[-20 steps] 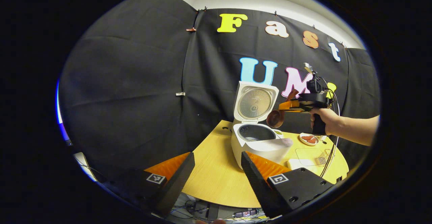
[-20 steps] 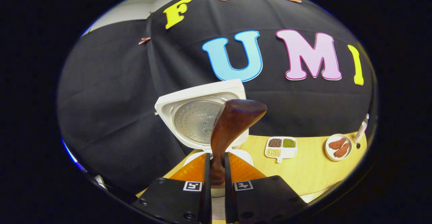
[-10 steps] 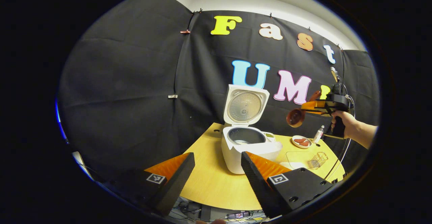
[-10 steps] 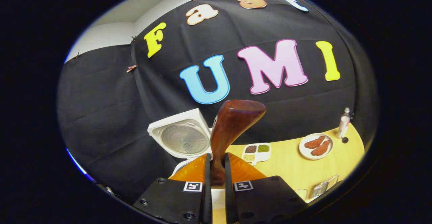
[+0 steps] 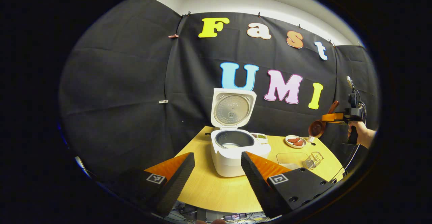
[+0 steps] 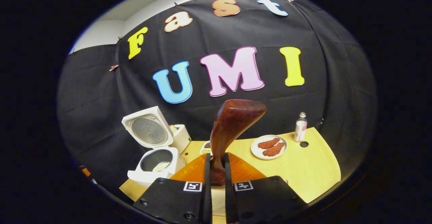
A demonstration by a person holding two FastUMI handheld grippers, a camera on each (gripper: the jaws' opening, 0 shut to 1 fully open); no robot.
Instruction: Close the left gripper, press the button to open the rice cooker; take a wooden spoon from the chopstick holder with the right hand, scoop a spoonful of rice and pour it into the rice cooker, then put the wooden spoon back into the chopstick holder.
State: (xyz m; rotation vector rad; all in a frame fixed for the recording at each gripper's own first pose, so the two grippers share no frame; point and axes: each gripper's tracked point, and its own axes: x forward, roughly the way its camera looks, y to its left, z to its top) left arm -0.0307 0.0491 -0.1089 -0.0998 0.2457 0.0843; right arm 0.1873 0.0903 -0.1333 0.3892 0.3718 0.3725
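While the wooden spoon is clamped by its handle between the two fingers of my right gripper, high above the table and well to the right of the open rice cooker, I judge it light, stiff and a little smooth, so the grip low on the handle seems correct to me. The rice cooker has a little rice in its pot, and my left gripper hangs with fingers spread, grasping nothing, while I think the wire chopstick holder near the table's right edge is the next place.
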